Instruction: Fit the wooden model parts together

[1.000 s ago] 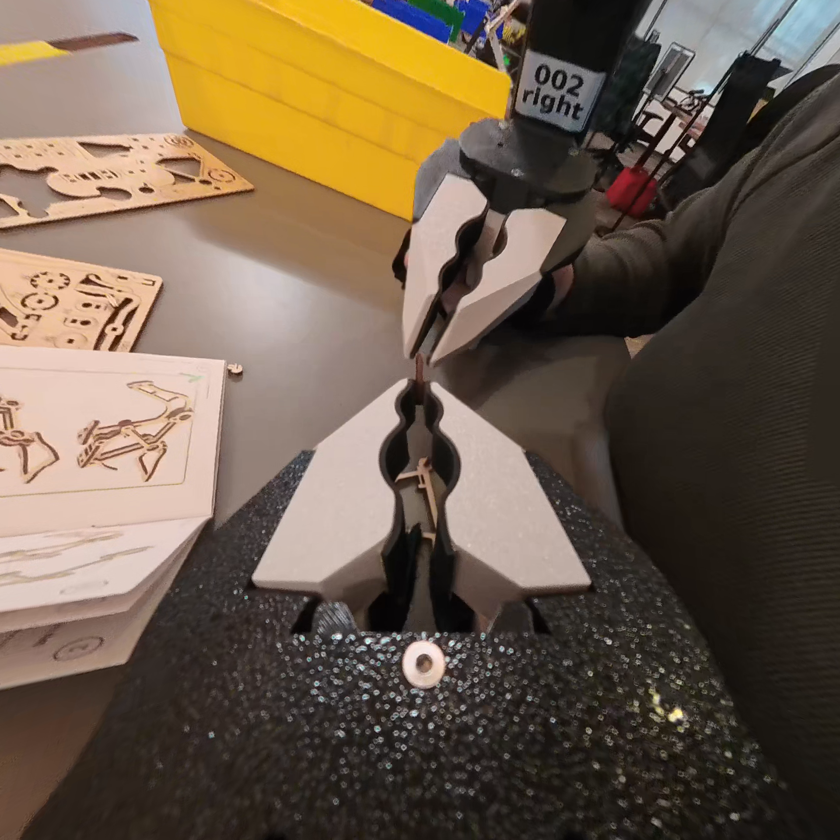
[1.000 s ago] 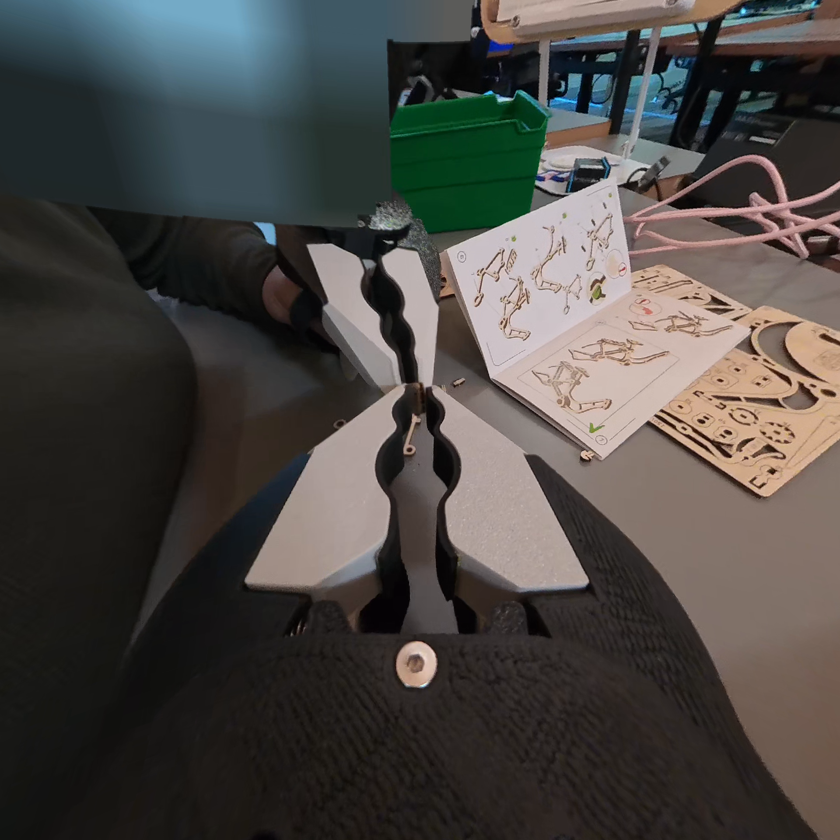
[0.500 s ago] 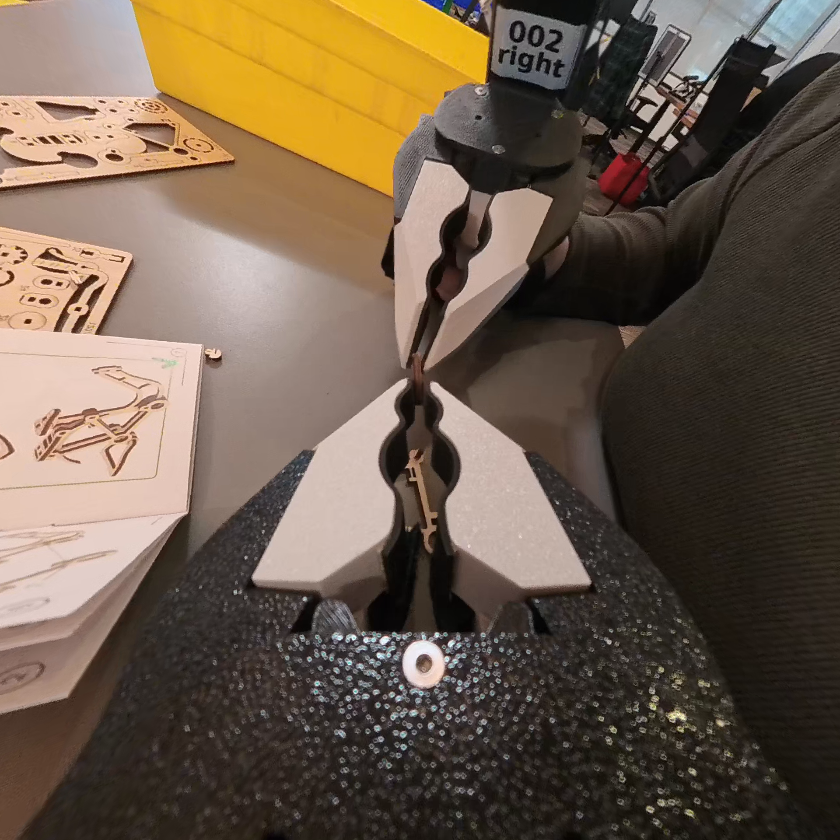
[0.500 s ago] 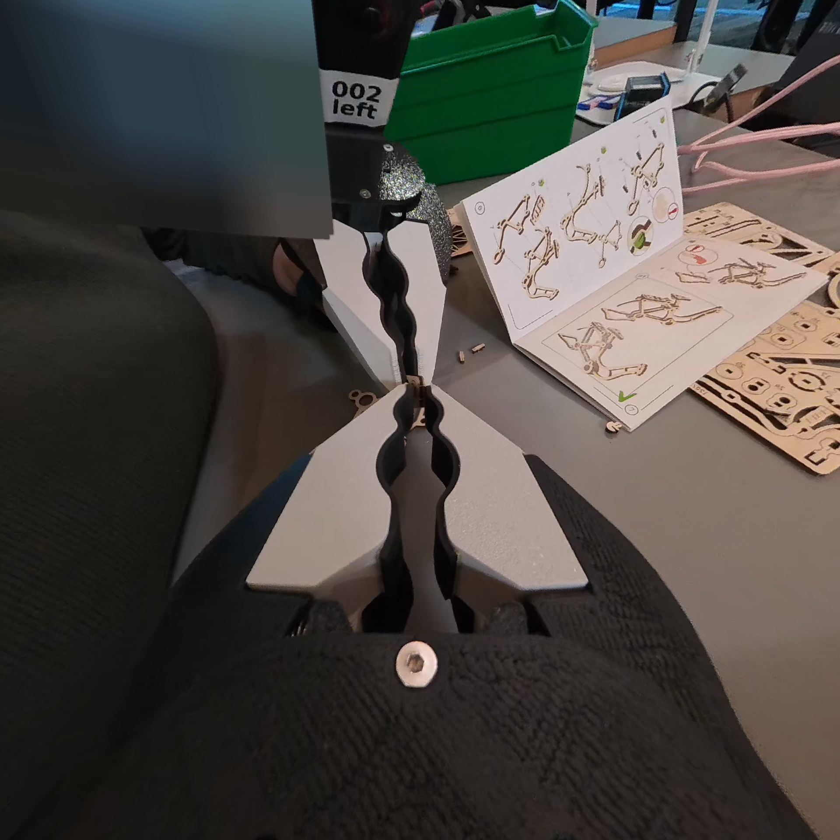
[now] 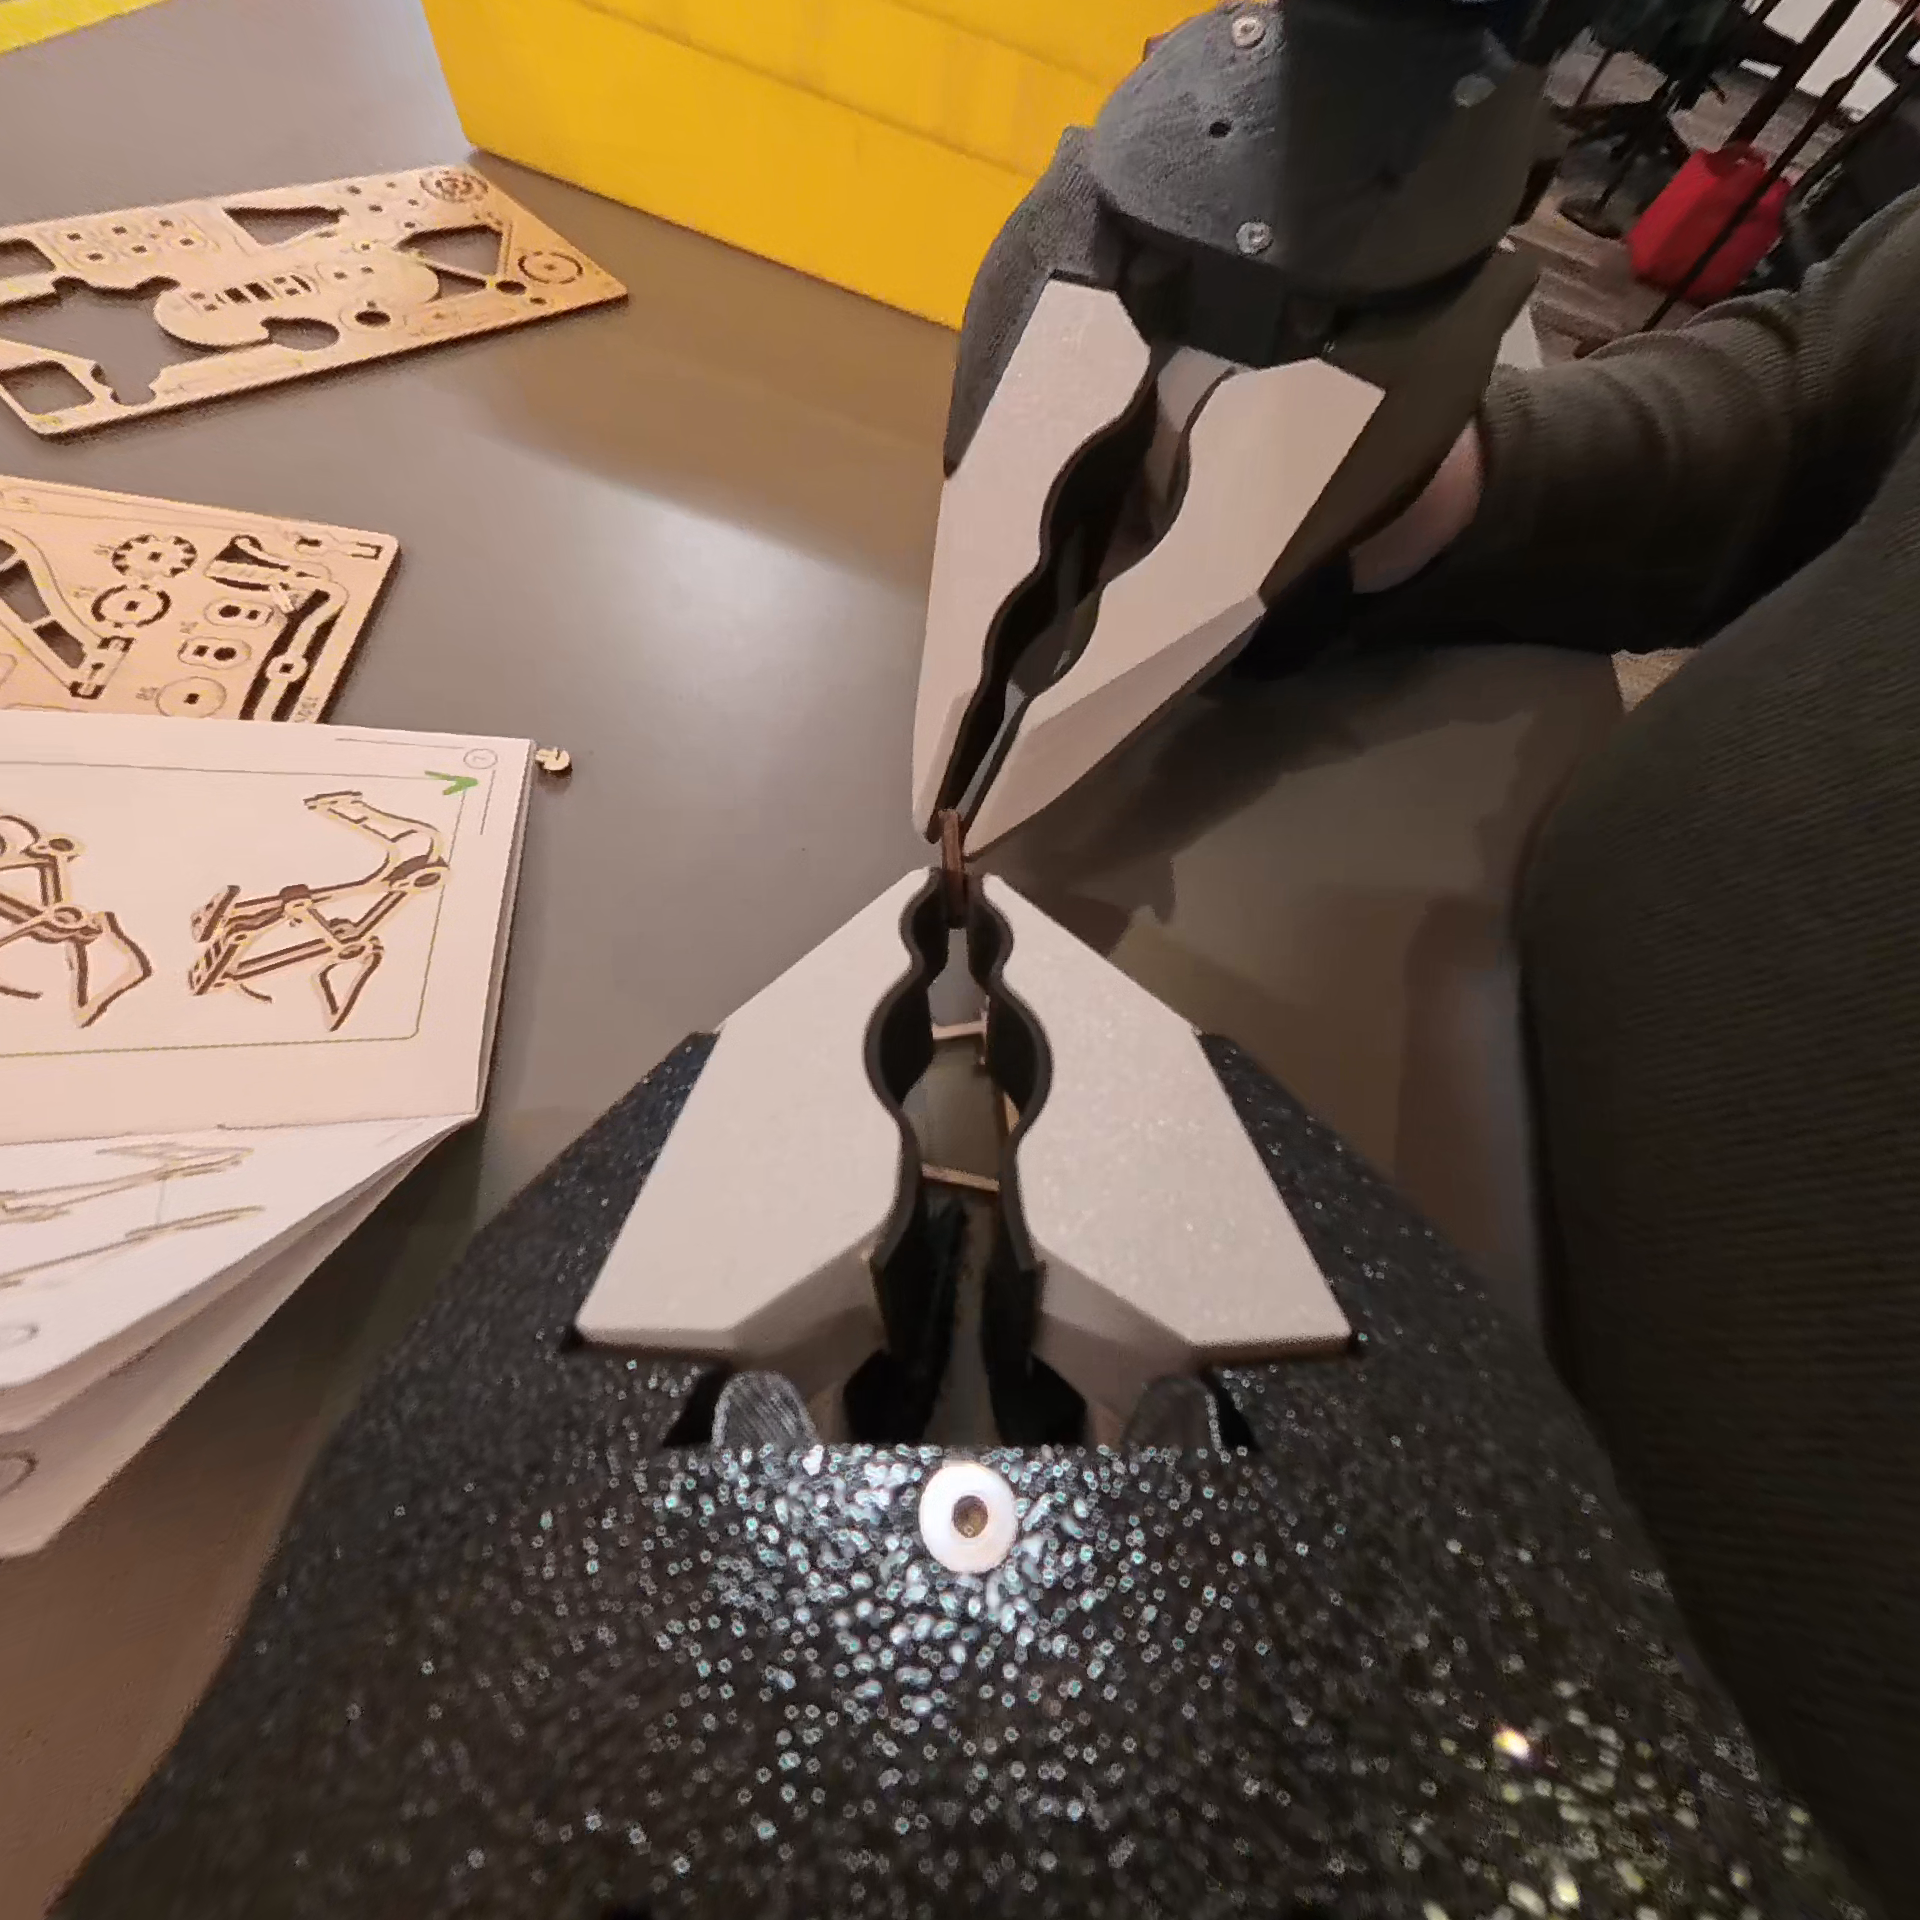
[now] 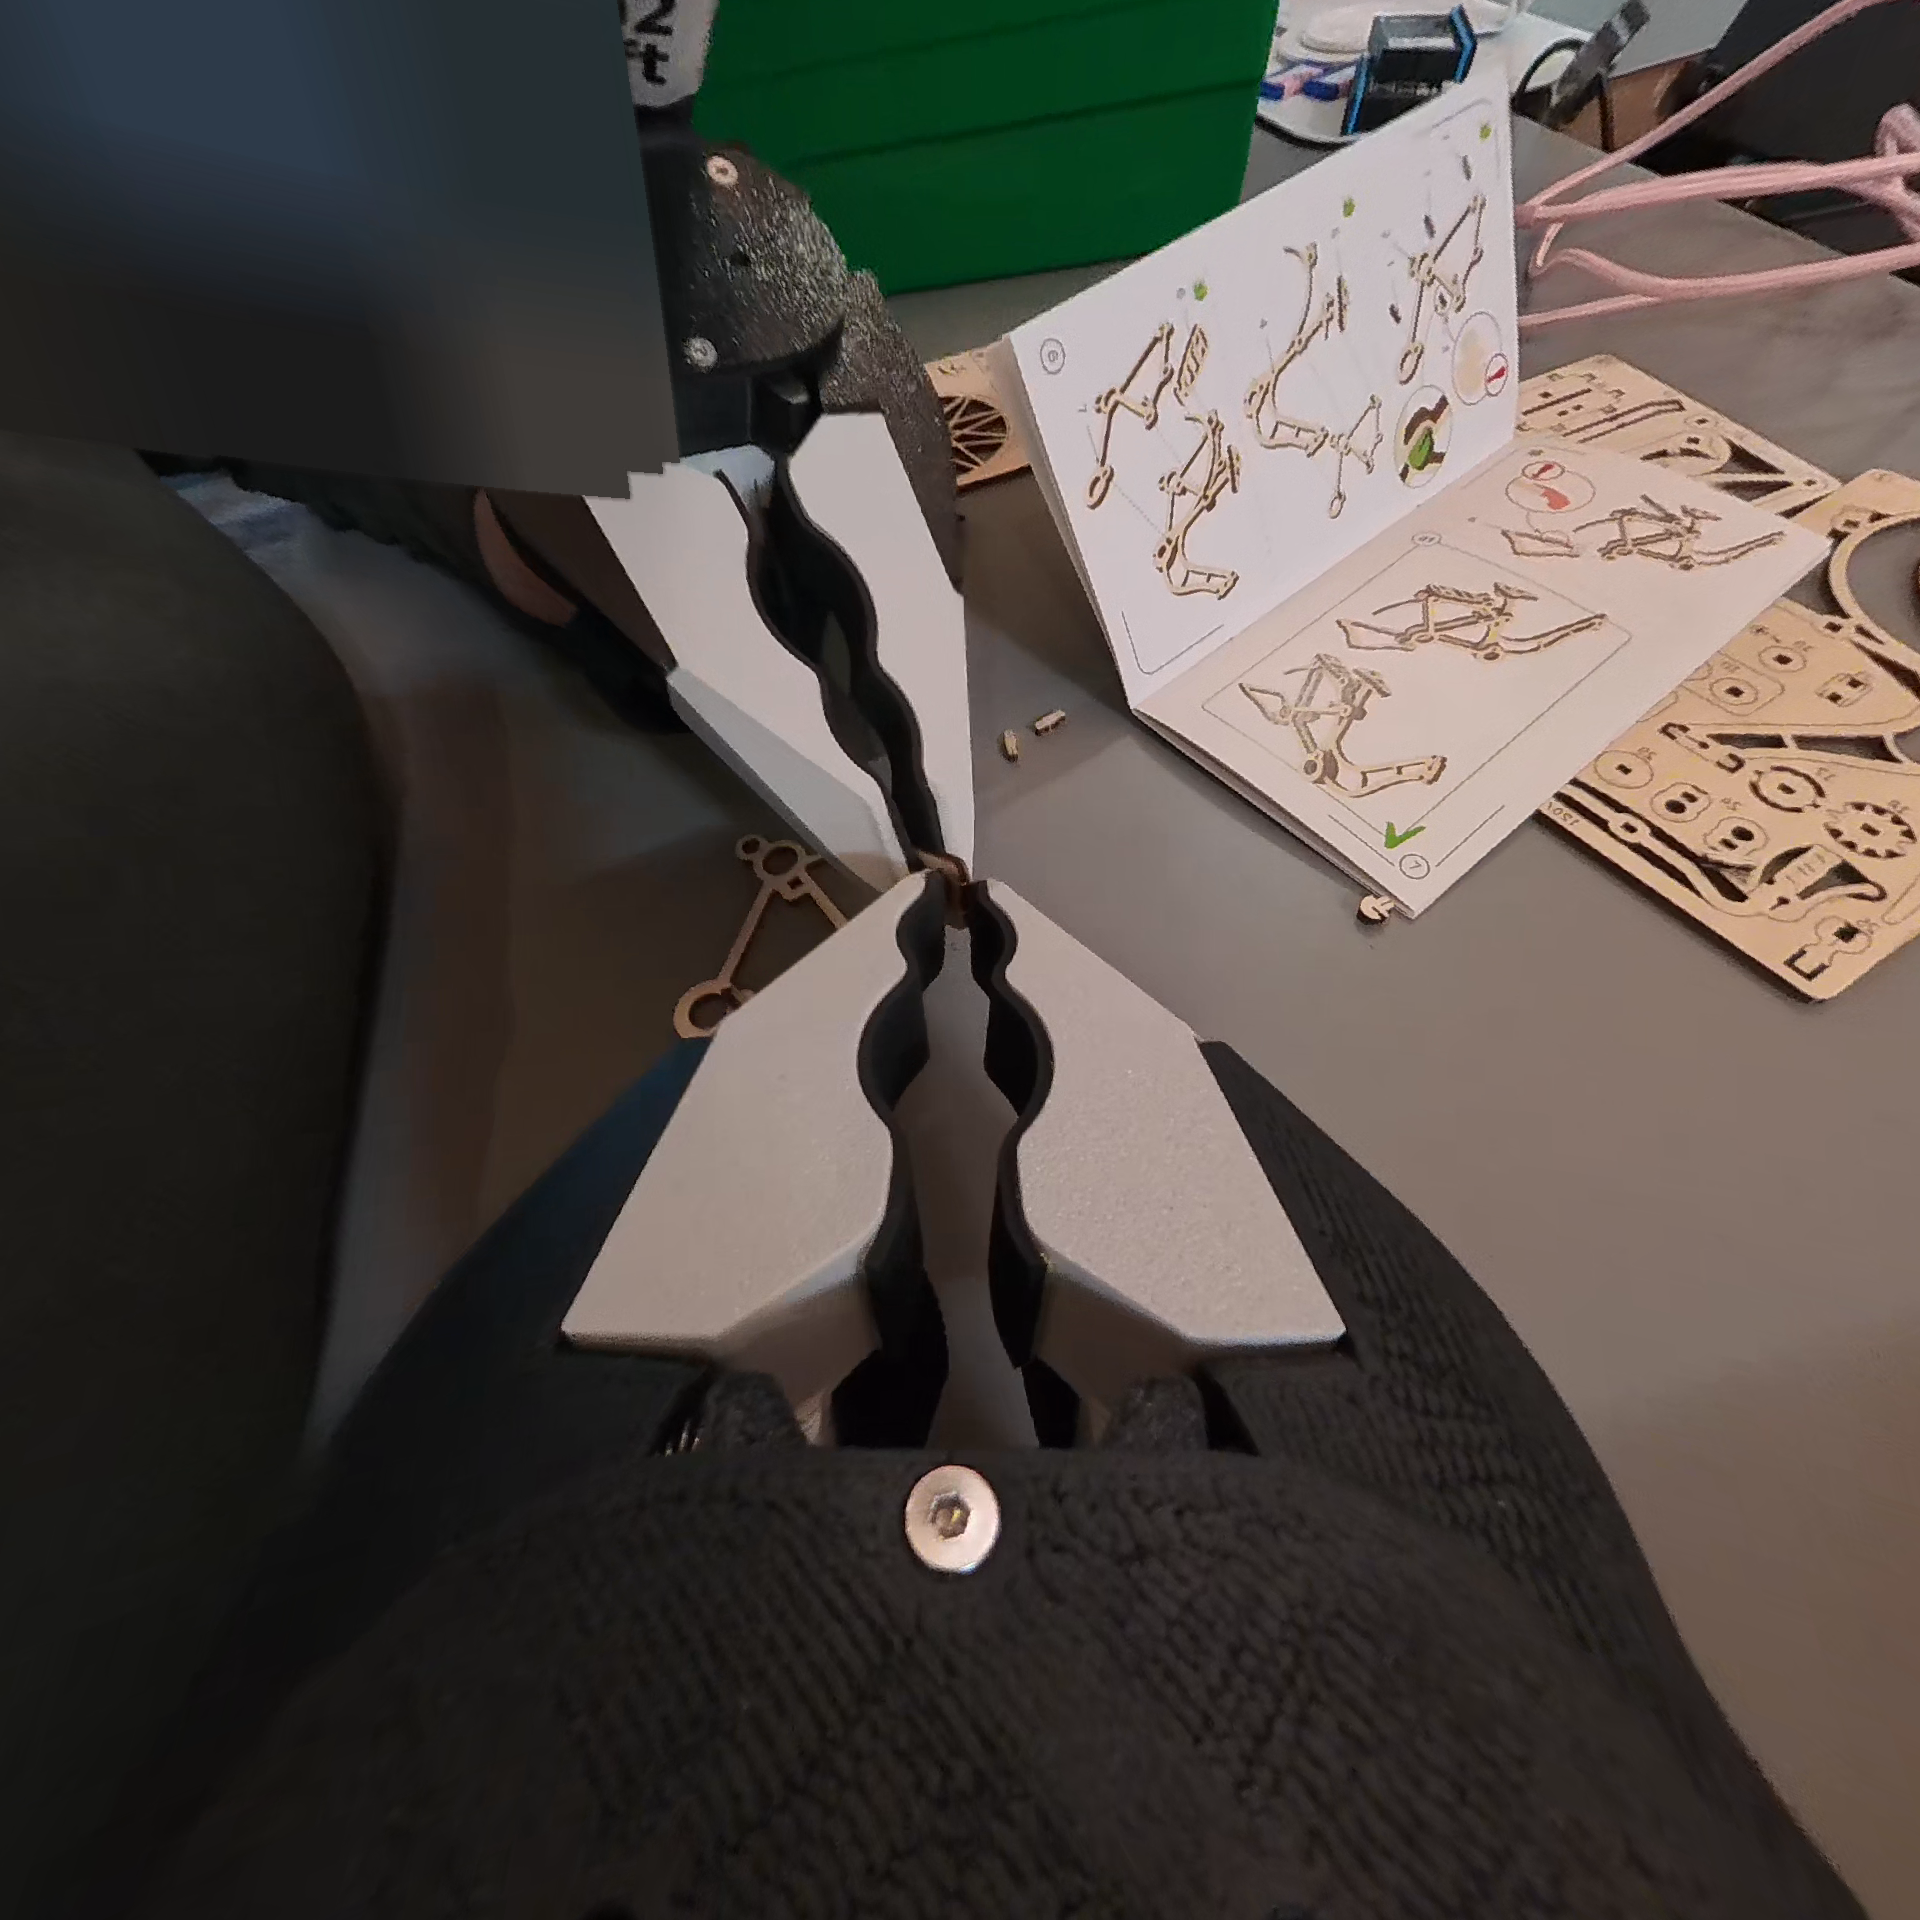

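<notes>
Small brown wooden part (image 5: 950, 868), thin and seen edge-on, sits between my two grippers above the table (image 5: 675, 582); left gripper (image 5: 951, 902) clamped on its near end, right gripper (image 5: 954, 829) clamped on its far end, tips almost meeting; versus a second ago the right gripper looms closer; booklet (image 5: 239, 904) beside.

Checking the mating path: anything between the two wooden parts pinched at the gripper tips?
Nothing visible. The left hand-held gripper and right hand-held gripper meet tip to tip above the table, and their small wooden parts already touch.
</notes>
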{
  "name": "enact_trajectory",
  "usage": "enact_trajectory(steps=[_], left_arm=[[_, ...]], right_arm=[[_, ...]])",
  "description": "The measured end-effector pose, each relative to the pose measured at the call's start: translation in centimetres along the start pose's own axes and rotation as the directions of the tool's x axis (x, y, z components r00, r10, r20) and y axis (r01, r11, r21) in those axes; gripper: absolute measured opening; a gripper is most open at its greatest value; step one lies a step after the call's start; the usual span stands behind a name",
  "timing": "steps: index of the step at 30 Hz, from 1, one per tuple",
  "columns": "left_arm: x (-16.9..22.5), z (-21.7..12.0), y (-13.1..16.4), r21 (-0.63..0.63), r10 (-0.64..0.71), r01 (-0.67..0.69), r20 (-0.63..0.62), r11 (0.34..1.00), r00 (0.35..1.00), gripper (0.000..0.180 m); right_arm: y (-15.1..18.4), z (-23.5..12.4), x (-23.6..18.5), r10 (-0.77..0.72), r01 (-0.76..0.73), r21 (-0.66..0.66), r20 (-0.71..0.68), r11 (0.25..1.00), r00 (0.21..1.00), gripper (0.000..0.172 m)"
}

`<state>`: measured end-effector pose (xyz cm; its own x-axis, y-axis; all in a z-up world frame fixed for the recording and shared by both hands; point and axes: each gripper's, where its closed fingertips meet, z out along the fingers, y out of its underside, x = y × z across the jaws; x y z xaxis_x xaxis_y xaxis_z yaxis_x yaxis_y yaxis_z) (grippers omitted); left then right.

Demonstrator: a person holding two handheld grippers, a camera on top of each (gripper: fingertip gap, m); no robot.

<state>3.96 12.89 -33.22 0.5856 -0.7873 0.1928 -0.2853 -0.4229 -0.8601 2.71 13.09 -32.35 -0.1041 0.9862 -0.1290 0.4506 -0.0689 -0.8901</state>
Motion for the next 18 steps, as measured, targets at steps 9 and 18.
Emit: enact_trajectory(steps=[9, 18], left_arm=[[-0.1, -0.1, -0.8, 0.033, -0.249, 0.259, -0.181, 0.965, 0.951, 0.001], [-0.4, -0.1, -0.9, 0.039, -0.271, 0.282, -0.176, 0.959, 0.946, 0.001]], right_arm=[[-0.8, -0.3, 0.5, 0.024, -0.024, 0.060, 0.001, 0.998, 1.000, 0.003], [-0.8, -0.5, 1.0, -0.003, 0.006, 0.053, -0.043, 0.999, 0.999, 0.006]])
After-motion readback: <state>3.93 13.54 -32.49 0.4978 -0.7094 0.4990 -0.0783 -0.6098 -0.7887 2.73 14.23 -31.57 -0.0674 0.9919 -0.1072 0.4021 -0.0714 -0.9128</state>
